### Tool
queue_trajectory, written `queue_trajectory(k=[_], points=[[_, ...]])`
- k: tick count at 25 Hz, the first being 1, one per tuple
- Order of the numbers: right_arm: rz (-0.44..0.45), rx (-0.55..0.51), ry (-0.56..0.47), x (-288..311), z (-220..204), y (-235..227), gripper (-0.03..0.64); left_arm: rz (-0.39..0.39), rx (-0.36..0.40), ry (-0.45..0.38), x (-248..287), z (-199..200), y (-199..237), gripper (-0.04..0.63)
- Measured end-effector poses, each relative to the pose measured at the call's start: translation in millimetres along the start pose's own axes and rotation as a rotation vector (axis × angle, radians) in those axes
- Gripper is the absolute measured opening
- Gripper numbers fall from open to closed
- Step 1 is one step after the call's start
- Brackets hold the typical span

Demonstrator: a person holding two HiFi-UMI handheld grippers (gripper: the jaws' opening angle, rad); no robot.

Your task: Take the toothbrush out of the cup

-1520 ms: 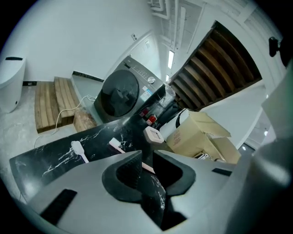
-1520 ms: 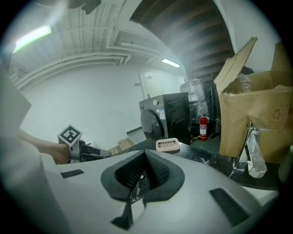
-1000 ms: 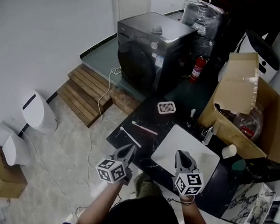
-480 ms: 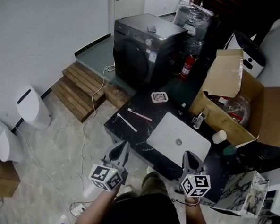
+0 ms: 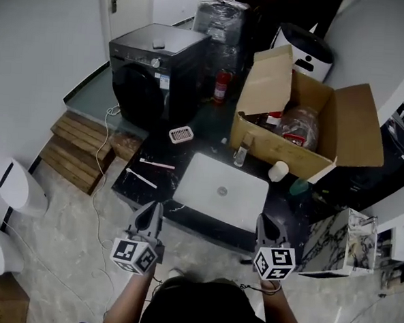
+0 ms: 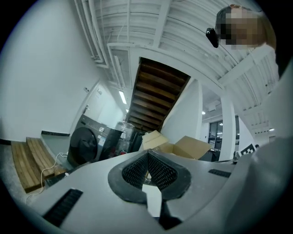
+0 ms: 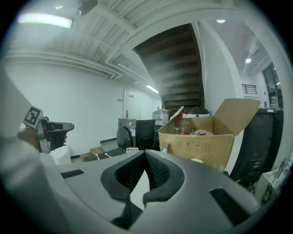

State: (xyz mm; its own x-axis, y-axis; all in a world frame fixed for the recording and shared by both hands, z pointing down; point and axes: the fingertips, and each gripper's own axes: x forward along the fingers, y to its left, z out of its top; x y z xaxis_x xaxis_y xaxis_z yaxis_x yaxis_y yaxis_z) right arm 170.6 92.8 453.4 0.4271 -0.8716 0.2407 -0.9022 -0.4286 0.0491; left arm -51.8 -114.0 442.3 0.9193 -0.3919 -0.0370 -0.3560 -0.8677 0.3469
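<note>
Two toothbrushes lie loose on the black counter (image 5: 128,190), left of the white sink (image 5: 222,191): a pink one (image 5: 157,164) and a white one (image 5: 141,178). A white cup (image 5: 278,171) stands at the sink's far right corner, and I see nothing in it. My left gripper (image 5: 154,209) and right gripper (image 5: 262,220) hover side by side in front of the counter's near edge, well short of the brushes and the cup. Both are shut and empty; the left gripper view (image 6: 147,157) and the right gripper view (image 7: 145,157) show the pads pressed together.
An open cardboard box (image 5: 307,123) full of items sits behind the sink, with a faucet (image 5: 241,154) and a green object (image 5: 298,188) near it. A white grid dish (image 5: 181,134) lies at the counter's back left. Beyond are a dark washing machine (image 5: 153,66), wooden steps (image 5: 73,153) and a fire extinguisher (image 5: 222,85).
Both grippers have drawn back from over the counter to in front of its near edge, still shut and empty. My head view has shifted, so the sink now sits mid-frame.
</note>
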Motion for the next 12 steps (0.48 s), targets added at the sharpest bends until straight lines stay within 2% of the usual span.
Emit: queue_trajectory(k=[5, 9, 12], points=[[-0.087, 0.019, -0.026, -45.7, -6.2, -48.4, 0.012, -0.038, 0.063, 0.018, 19.1, -11.7, -45.4, 0.025], [-0.100, 0.037, -0.018, -78.8, -16.4, -77.6, 0.012, -0.063, 0.119, 0.028, 27.3, -16.6, -90.6, 0.025], [-0.106, 0.049, -0.019, -102.9, -19.7, -95.2, 0.012, -0.101, 0.111, 0.033, 27.7, -17.9, -126.9, 0.025]])
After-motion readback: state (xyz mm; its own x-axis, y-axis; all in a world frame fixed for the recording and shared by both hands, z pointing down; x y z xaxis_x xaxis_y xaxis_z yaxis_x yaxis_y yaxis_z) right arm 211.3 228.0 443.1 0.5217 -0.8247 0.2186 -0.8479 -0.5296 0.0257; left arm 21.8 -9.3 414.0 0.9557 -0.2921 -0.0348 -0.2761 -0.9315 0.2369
